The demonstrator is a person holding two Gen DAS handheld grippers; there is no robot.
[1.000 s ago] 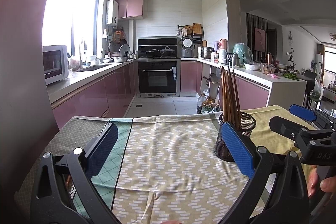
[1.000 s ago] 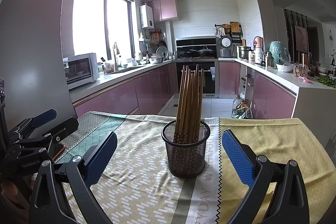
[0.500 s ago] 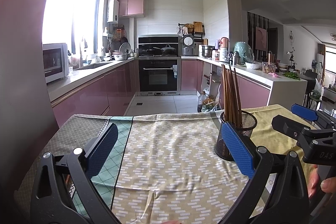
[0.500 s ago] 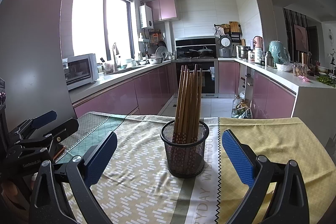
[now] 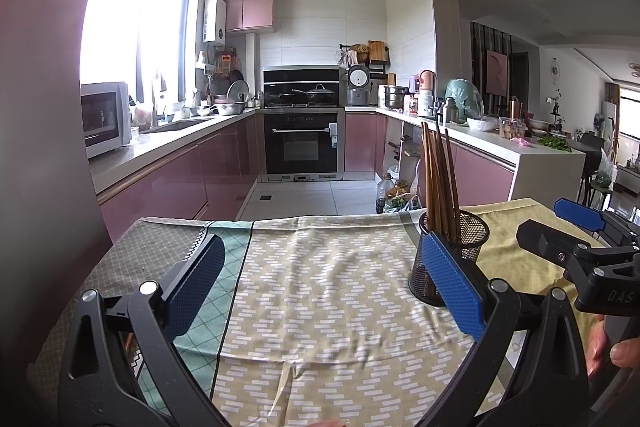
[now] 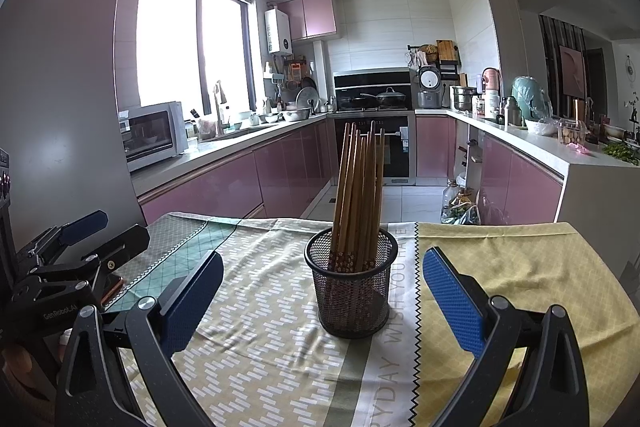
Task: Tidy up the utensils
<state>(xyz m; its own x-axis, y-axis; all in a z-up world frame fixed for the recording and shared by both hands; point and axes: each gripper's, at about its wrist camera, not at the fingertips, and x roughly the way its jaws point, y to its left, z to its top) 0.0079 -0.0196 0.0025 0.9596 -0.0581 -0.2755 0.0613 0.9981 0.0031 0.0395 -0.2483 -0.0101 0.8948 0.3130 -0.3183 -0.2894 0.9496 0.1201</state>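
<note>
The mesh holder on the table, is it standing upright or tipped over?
Upright. The mesh holder stands on its base on the tablecloth, rim level, with the chopsticks rising from it, leaning slightly.

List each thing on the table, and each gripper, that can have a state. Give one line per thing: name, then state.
Left gripper: open, empty, above the cloth.
Right gripper: open, empty, facing the holder.
Mesh holder: upright on the tablecloth.
Chopsticks: standing bundled in the holder, leaning slightly.
Tablecloth: spread over the table, lightly wrinkled.
</note>
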